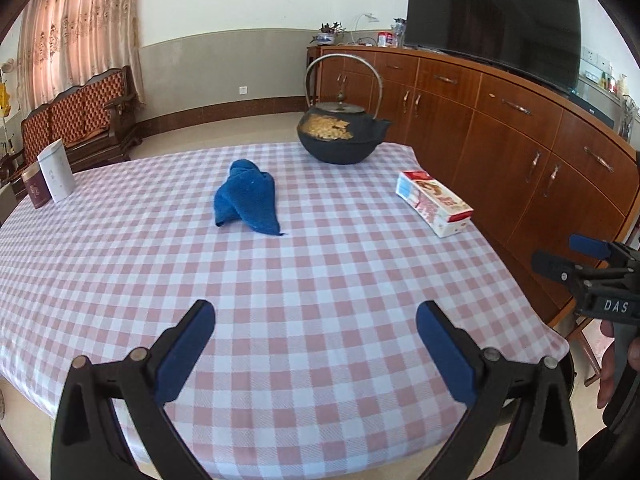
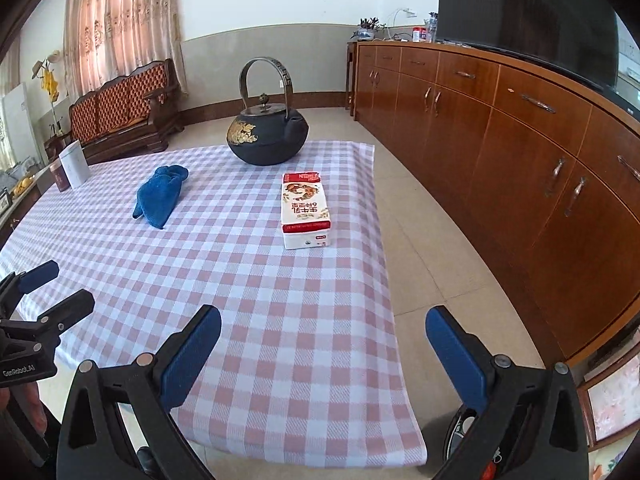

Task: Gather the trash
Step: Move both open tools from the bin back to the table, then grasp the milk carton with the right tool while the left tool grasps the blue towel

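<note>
A white and red carton lies flat near the right edge of the checked tablecloth, straight ahead of my right gripper. That gripper is open and empty, hovering over the table's near right corner. The carton also shows in the left wrist view, far right of my left gripper, which is open and empty above the near part of the cloth. A crumpled blue cloth lies mid-table. Each gripper appears in the other's view: the right gripper and the left gripper.
A black iron teapot stands at the table's far edge. Two tins sit at the far left corner. A long wooden cabinet with a TV runs along the right. A round dark container sits on the floor below the near right corner.
</note>
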The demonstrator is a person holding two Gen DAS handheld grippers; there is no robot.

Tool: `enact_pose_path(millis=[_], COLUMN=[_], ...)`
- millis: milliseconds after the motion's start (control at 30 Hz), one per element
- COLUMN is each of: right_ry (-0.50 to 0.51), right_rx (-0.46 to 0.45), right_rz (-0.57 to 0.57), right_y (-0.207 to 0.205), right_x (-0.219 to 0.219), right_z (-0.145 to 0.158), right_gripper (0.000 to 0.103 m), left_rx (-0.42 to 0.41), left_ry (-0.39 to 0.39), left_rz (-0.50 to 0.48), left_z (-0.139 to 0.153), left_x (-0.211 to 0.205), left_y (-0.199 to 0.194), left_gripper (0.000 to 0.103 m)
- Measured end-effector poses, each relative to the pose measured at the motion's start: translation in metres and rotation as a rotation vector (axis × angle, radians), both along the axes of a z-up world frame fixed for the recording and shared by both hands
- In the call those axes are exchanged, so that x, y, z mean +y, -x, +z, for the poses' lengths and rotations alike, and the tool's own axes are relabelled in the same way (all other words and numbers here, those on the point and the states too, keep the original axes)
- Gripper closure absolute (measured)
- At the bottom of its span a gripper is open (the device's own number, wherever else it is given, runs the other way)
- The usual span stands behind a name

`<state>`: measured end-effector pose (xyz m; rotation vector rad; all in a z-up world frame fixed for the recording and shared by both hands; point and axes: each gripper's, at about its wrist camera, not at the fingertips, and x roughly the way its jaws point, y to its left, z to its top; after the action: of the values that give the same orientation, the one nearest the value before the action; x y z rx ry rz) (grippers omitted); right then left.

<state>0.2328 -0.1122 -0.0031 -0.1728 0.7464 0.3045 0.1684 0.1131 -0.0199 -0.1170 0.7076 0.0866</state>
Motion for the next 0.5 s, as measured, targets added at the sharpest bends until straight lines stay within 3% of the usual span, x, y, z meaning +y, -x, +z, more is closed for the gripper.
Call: enact_pose_path(millis=[333,433,500], right_ry=[0.054,0.07,0.074], right_rx=[0.114,0.149,0.176], right_rz=[0.007,0.006,0.011], right_y=[-0.096,-0.121,-0.135], right_x=[0.043,0.053,0.059], right_z=[-0.034,-0.045,-0.053], right_gripper=[0.001,0.008,0.019], left_rx=[0.058,0.085,0.102], left_ry=[0.005,0.001,0.004], left_rz=[0.058,0.066,0.068], left_z=[-0.017,-0.026,-0.031], left_x=[0.051,0.063,0.071], left_y=[-0.071,-0.094,-0.108], left_gripper=[0.002,0.005,0.007])
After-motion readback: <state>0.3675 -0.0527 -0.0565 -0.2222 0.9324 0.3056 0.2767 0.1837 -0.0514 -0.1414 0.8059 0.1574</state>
